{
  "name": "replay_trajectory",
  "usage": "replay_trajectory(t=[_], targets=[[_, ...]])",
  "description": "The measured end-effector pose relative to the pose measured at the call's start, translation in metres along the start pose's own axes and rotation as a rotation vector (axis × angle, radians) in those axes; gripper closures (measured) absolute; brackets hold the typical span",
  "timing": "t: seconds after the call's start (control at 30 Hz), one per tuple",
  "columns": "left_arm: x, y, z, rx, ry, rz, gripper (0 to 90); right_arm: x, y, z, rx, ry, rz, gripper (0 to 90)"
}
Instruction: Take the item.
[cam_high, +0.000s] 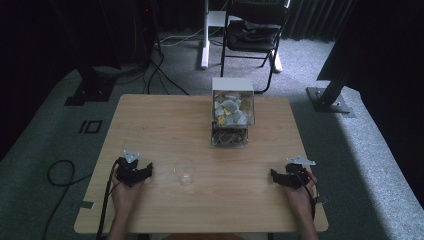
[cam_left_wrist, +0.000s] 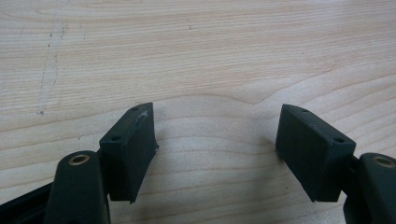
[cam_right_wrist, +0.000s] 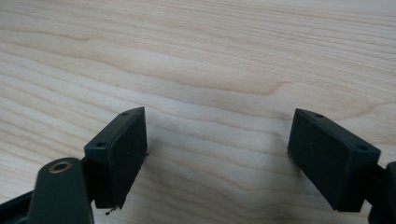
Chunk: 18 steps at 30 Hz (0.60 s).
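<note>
Both grippers rest open-jawed near the worktop's (cam_high: 150, 120) front edge.

A clear cup (cam_high: 184, 171) stands at 3 o'clock from the left gripper (cam_high: 146, 172); a dispenser box (cam_high: 232, 111) sits at 12; bare wood lies between cup and right gripper (cam_high: 274, 176).

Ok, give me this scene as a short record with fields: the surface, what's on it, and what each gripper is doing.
surface: wooden table
dispenser: clear box of small wrapped items, at the far middle of the table
cup: clear, empty, upright, between the grippers, nearer the left one
left gripper: resting near the front left, fingers apart, nothing between them
right gripper: resting near the front right, fingers apart, nothing between them
behind the table: a black chair on the carpet
</note>
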<state>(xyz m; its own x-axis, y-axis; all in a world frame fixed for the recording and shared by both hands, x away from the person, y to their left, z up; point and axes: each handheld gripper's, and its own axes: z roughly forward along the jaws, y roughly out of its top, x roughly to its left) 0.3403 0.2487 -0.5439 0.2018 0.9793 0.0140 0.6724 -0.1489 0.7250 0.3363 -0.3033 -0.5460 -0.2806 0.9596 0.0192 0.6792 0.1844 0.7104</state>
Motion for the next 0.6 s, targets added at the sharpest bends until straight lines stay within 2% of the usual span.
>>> replay_trajectory(t=[0.4, 0.43, 0.6], targets=[[0.000, 0.000, 0.000, 0.000, 0.000, 0.000, 29.8, 0.018, 0.008, -0.012, -0.048, 0.012, -0.050, 19.6], [0.000, 0.000, 0.000, 0.000, 0.000, 0.000, 29.8, 0.022, 0.011, -0.014, -0.058, 0.013, -0.065, 21.1], [0.000, 0.000, 0.000, 0.000, 0.000, 0.000, 29.8, 0.027, 0.015, -0.016, -0.064, 0.020, -0.083, 21.9]])
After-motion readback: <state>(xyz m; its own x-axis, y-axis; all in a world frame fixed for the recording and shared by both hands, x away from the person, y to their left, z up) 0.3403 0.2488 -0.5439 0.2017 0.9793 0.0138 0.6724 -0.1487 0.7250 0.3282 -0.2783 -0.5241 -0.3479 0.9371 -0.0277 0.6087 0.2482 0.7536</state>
